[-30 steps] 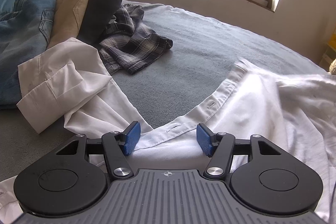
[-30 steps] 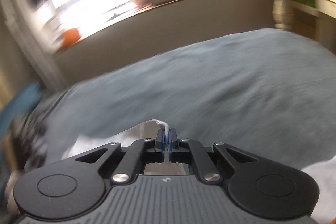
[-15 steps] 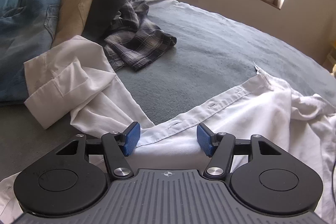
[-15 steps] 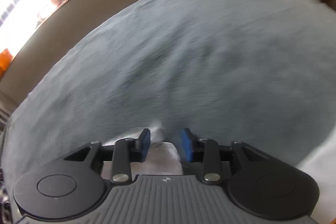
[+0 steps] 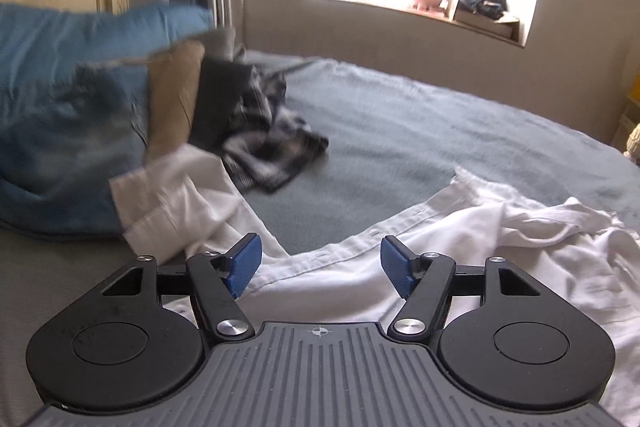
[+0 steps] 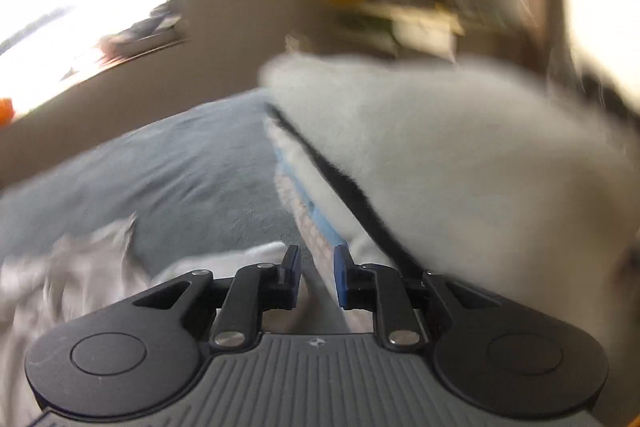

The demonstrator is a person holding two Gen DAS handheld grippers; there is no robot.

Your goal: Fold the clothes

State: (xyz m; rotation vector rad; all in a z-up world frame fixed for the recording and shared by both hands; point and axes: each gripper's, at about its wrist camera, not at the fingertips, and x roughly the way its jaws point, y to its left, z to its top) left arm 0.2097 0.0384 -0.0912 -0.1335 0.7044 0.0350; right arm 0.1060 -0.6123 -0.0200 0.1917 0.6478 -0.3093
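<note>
We note the right gripper, shut on white cloth a second ago, now has its jaws partly apart and empty. The left gripper stays wide open, holding nothing, above the white shirt's button placket. The shirt lies rumpled on the grey-blue bed. The right view is badly blurred; a pale folded pile fills its right side, unidentifiable. Beyond the shirt lie a plaid garment, jeans and tan cloth.
</note>
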